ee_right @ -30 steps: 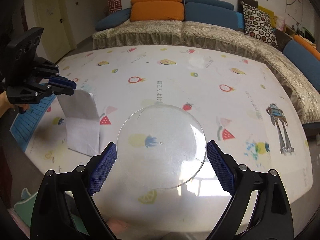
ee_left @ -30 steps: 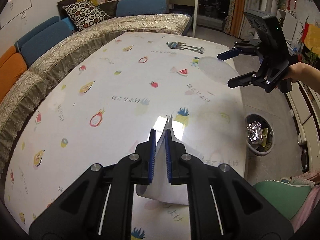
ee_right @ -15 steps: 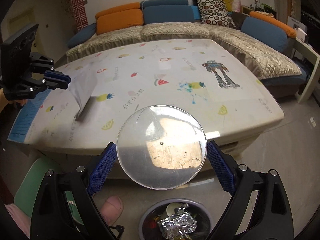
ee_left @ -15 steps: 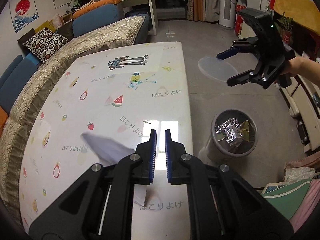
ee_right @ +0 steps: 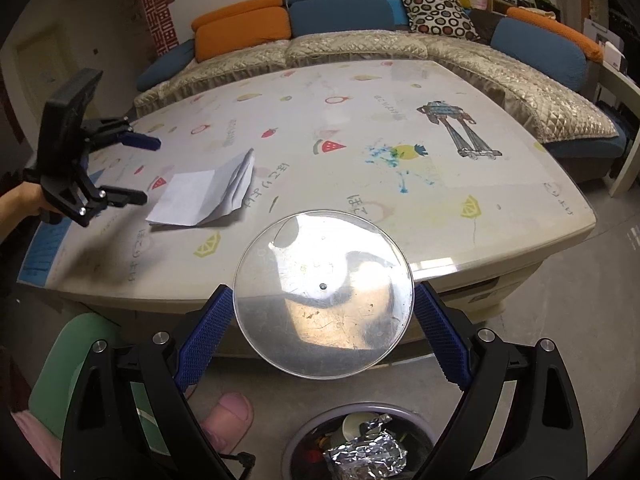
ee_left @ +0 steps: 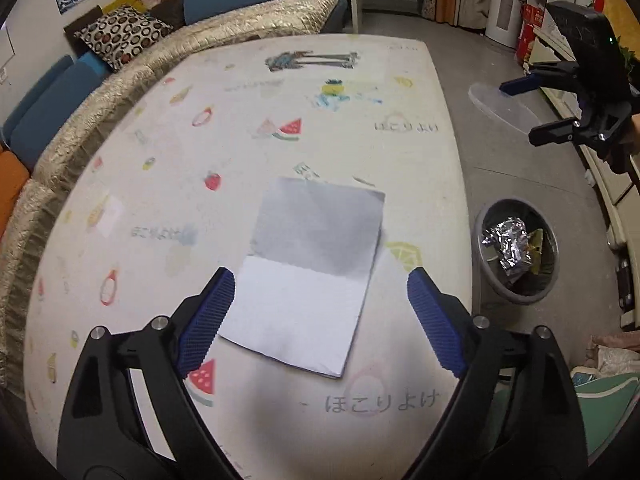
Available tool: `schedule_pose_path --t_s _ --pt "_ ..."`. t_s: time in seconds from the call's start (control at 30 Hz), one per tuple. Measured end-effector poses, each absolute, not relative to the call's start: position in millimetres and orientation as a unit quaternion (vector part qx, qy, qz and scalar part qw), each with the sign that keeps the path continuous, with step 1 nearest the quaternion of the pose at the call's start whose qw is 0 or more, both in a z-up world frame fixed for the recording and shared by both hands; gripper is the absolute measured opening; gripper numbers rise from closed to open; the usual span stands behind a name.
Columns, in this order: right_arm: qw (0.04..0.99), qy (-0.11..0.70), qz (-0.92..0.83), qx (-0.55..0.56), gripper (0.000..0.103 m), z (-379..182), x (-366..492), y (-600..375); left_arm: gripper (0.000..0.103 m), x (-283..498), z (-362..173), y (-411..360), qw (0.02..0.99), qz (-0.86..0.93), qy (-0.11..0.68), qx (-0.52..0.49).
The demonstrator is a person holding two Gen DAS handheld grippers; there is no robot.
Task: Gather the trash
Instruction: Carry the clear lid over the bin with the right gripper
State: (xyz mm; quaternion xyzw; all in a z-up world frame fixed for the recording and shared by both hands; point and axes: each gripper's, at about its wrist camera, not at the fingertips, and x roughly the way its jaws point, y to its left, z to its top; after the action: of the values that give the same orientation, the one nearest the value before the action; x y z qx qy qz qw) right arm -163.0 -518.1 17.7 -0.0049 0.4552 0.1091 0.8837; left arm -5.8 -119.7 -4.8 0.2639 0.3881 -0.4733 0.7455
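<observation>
A folded white paper sheet (ee_left: 312, 276) (ee_right: 200, 196) is loose on the fruit-print table (ee_left: 160, 208) near its edge, one fold raised. My left gripper (ee_left: 320, 276) (ee_right: 150, 171) hangs just over the sheet; its jaws are opening wide and the pads touch nothing. My right gripper (ee_right: 323, 294) (ee_left: 520, 114) is shut on the rim of a clear round lid (ee_right: 320, 320) (ee_left: 500, 106). It holds the lid off the table's edge, above a grey bin (ee_right: 296, 440) (ee_left: 480, 220). Inside the bin lies crumpled foil (ee_right: 364, 456) (ee_left: 506, 246).
A quilted sofa with blue and orange cushions (ee_right: 332, 12) runs along the table's far sides. A green stool (ee_right: 80, 360) (ee_left: 604, 400) and a person's toe (ee_right: 232, 412) are on the floor beside the bin. Shelves stand behind the right gripper (ee_left: 560, 40).
My left jaws went from shut on the paper to wide open, and the sheet dropped flat onto the table. The right gripper carried the lid off the table to above the bin.
</observation>
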Motion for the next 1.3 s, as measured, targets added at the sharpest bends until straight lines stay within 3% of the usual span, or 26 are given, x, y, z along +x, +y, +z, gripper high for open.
schedule_pose_path --t_s 0.5,0.6,0.73,0.77,1.03,1.3 --pt "0.869 0.479 0.124 -0.004 0.09 -12.1 -146.1 -509.7 0.084 -4.0 -56.5 -97.6 0.727 -0.477 0.396 0.293" --pt "0.869 0.481 0.12 -0.002 0.09 -13.1 -144.7 -510.8 0.069 6.6 -57.2 -96.5 0.718 -0.491 0.415 0.266" --pt "0.869 0.481 0.117 -0.001 0.09 -12.5 -142.3 -512.0 0.023 14.1 -54.9 -94.4 0.724 -0.492 0.417 0.245" --pt "0.868 0.482 0.117 -0.001 0.09 -12.5 -141.6 -511.5 0.018 16.5 -54.3 -93.4 0.728 -0.489 0.417 0.239" --pt "0.868 0.481 0.123 0.0 0.09 -13.5 -130.1 -500.9 0.005 25.9 -50.5 -88.9 0.739 -0.485 0.423 0.2" --pt "0.87 0.474 0.136 -0.007 0.09 -5.9 -121.5 -484.6 0.003 25.5 -30.1 -80.7 0.751 -0.489 0.405 0.182"
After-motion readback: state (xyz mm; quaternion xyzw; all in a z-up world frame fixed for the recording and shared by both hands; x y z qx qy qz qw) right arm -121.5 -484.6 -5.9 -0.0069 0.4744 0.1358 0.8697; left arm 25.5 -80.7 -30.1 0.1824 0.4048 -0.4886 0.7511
